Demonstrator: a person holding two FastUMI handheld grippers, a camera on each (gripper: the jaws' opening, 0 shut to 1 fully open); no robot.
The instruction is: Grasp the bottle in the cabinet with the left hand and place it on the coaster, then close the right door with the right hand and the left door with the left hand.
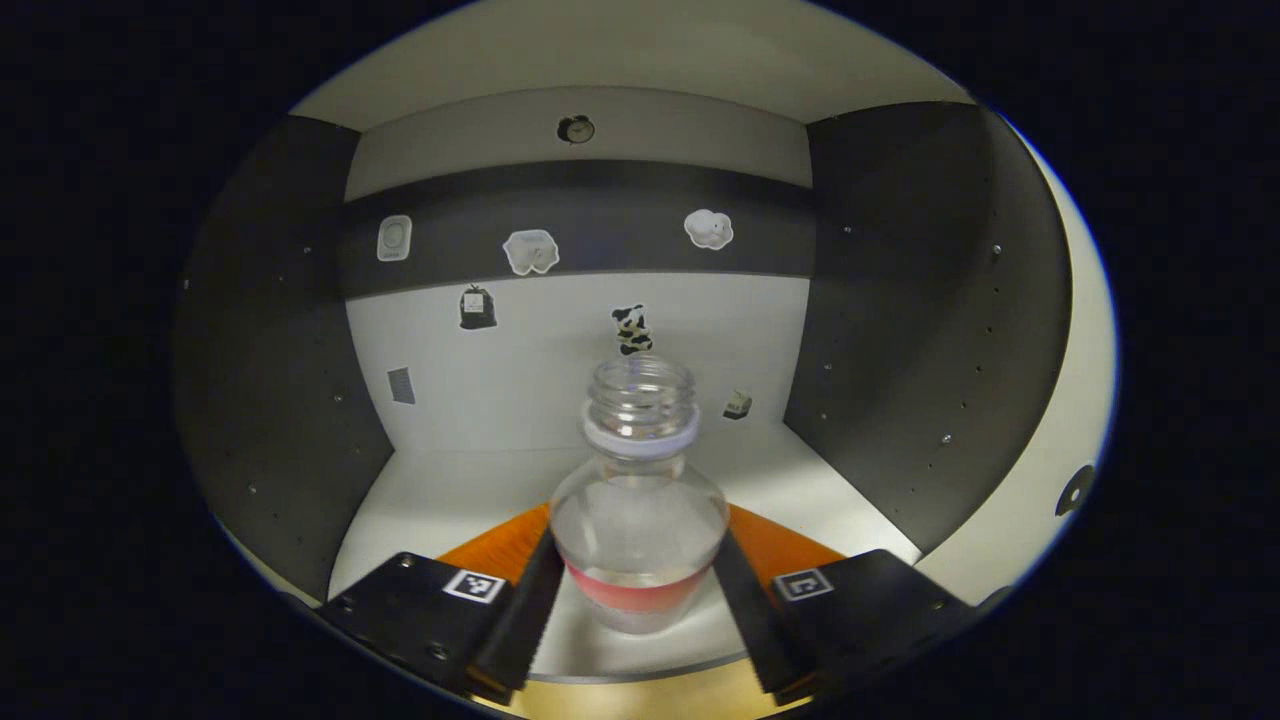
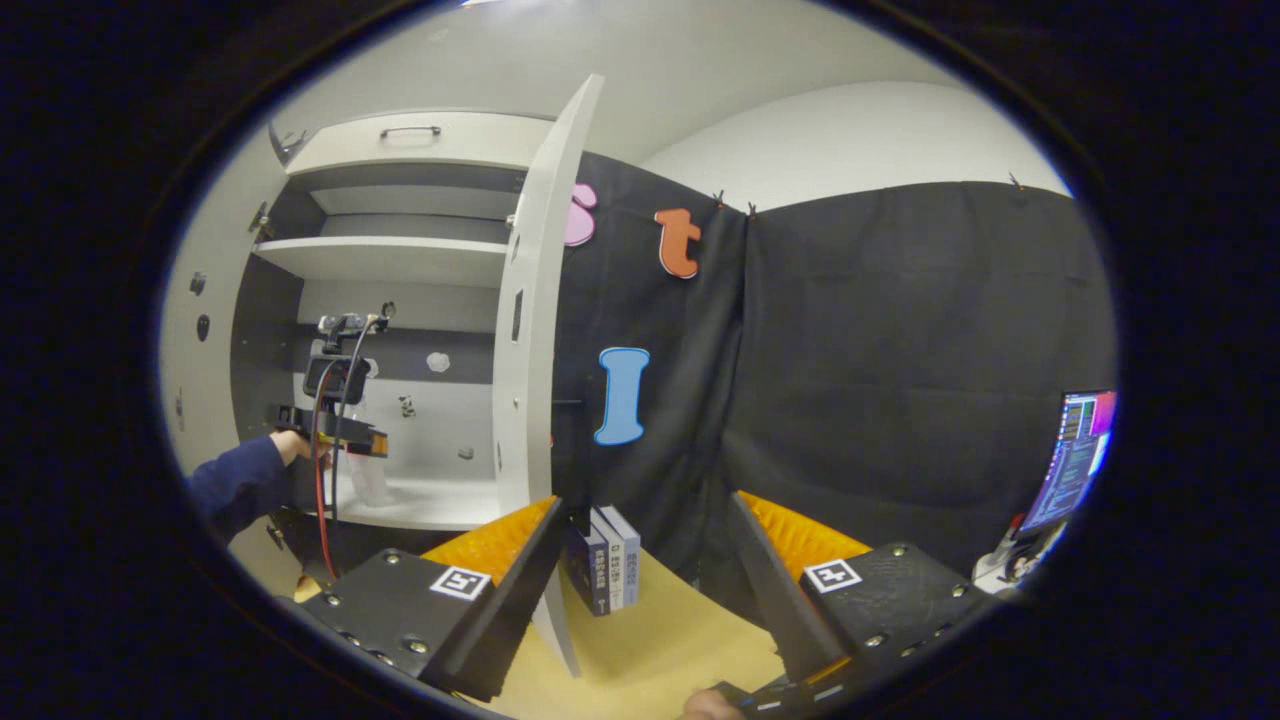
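Fingers of our left gripper stood apart on both sides of the uncapped bottle on the cabinet shelf, not yet pressing, so we judged closing slowly on its label band best, while our right gripper waited open.

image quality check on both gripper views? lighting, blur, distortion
Left gripper view: sharp, evenly lit cabinet interior; the clear bottle between the left gripper fingers reads mostly by its rim and red band; fisheye bows the side walls. Right gripper view: dimmer, the right door edge curves, and the monitor glows bright at the rim.
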